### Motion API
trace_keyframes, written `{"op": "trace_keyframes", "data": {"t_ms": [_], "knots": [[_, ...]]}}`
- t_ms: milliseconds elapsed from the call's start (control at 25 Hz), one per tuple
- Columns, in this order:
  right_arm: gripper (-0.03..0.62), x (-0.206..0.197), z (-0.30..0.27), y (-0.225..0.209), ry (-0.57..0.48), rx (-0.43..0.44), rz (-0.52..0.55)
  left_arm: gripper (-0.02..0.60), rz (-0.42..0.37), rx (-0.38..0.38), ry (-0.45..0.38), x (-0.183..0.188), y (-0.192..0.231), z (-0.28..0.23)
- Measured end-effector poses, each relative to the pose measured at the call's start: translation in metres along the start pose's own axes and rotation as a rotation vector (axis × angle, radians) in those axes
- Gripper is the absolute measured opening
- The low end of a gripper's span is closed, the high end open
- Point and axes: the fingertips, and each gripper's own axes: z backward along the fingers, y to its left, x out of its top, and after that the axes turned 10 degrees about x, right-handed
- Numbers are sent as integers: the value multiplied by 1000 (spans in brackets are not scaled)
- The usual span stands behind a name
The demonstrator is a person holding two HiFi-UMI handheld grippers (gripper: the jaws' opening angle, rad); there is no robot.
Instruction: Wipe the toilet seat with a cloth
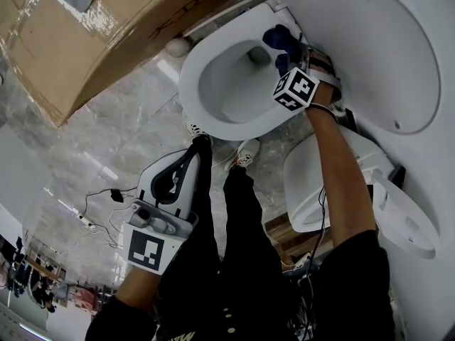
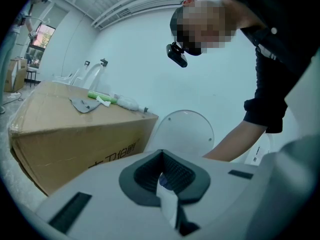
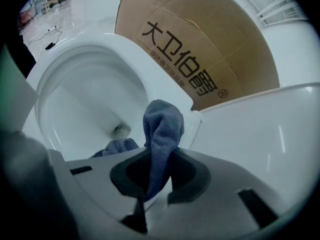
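The blue cloth stands out of the right gripper, whose jaws are clamped on its lower part. Its long axis runs along the jaws, and its rounded, folded tip points at the rear edge of the toilet seat, close to where the raised lid begins. A second lobe of the cloth hangs to the left over the bowl. The fabric looks soft and napped, like microfibre or terry. The seat is a smooth, glossy white oval ring.

From the head view, the right gripper reaches over the back of the seat with the cloth against the rim near the lid.

The left gripper hangs low beside the person's dark trousers, well apart from the toilet. Its jaws are drawn together with nothing gripped between the ribbed dark pads.

A large cardboard box with black print stands just behind the bowl. The floor is polished grey marble-patterned tile, with cables lying on it. Another white toilet sits near the person's right arm. The walls are plain white.
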Motion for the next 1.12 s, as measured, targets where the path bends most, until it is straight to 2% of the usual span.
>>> {"op": "trace_keyframes", "data": {"t_ms": [280, 720, 1120], "knots": [[66, -17, 4, 19, 57, 14, -16, 11, 1, -5, -8, 0, -4, 6], [66, -43, 11, 46, 80, 74, -75, 11, 1, -24, -9, -5, -20, 12], [66, -71, 19, 63, 91, 79, -113, 11, -9, -48, -13, -7, -40, 14]]}}
